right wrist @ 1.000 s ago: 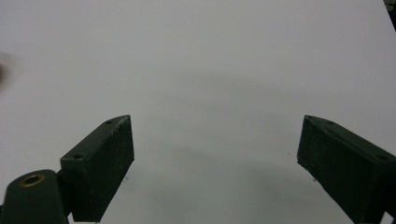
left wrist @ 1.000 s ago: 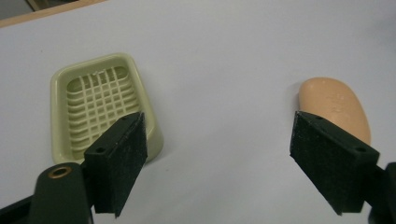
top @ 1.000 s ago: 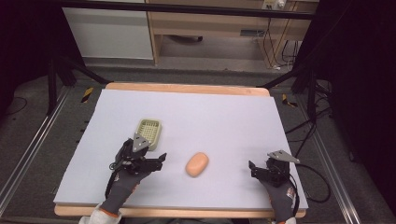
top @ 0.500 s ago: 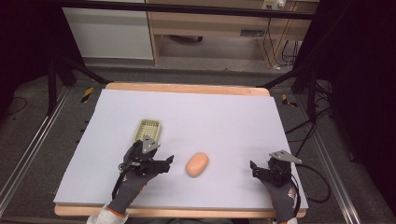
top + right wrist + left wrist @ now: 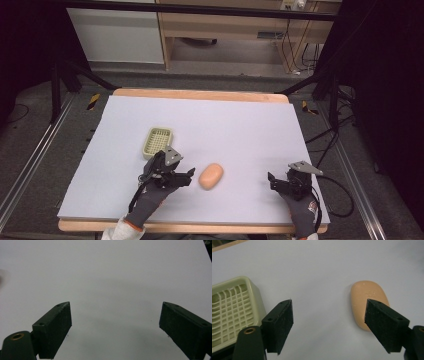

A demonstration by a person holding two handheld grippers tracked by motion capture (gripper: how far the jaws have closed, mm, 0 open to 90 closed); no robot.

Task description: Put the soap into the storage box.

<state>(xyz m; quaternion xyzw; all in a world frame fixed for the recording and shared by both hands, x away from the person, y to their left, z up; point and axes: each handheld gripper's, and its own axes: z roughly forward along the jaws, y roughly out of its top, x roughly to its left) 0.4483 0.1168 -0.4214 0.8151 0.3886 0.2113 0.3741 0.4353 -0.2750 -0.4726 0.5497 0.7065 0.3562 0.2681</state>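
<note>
Low in the frame on the pale grey desk (image 5: 240, 125), the left tool (image 5: 189, 176) hangs wide open and empty beside a peach-coloured oval bar of soap (image 5: 211, 176), a pale green slatted plastic soap dish (image 5: 157, 141) just behind. The approach looks under way; next, its jaws must straddle the bar. The right tool (image 5: 272, 181) rests wide open and empty at lower right.
</note>
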